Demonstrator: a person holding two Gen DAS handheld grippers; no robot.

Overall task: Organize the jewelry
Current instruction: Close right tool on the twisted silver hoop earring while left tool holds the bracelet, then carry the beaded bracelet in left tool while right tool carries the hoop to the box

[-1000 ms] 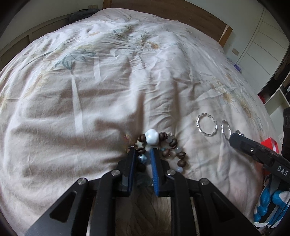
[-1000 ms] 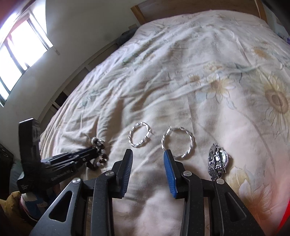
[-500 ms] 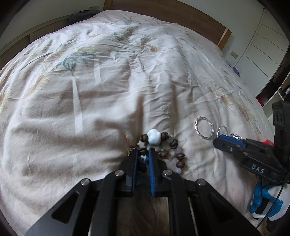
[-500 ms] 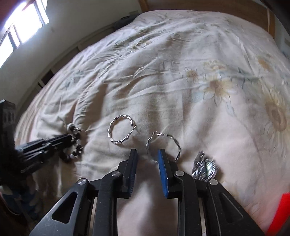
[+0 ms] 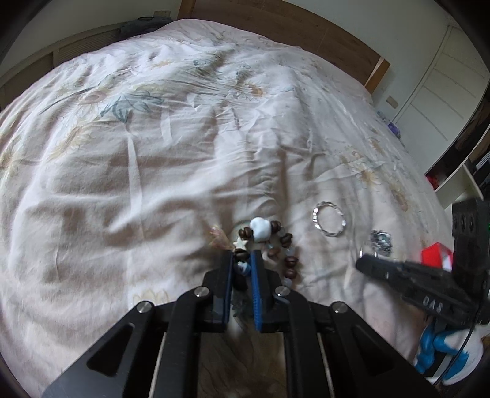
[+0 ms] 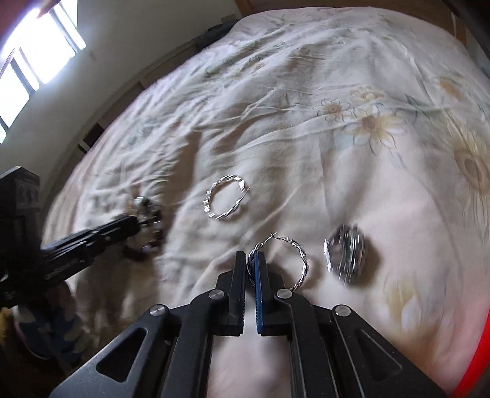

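Observation:
A beaded bracelet (image 5: 277,242) of brown and pale beads with a white heart lies on the floral bedspread (image 5: 153,159). My left gripper (image 5: 243,260) is shut on its near side. In the right wrist view the same bracelet (image 6: 148,214) shows blurred at the left gripper's tip. My right gripper (image 6: 251,260) is shut on the left rim of a twisted silver hoop earring (image 6: 298,260). A second silver hoop (image 6: 226,202) lies flat just beyond, also seen as the hoop (image 5: 329,219) in the left wrist view. A silver watch (image 6: 346,254) lies to the right.
A wooden headboard (image 5: 275,27) closes the far end of the bed. A red box (image 5: 436,255) sits at the bed's right edge near white cupboards (image 5: 435,101). A window (image 6: 33,58) lights the left wall. Wide bedspread stretches beyond the jewelry.
My right gripper closed from wide open onto the nearer hoop earring, whose far side now tilts up. My left gripper narrowed onto the bracelet's beads and stayed in place.

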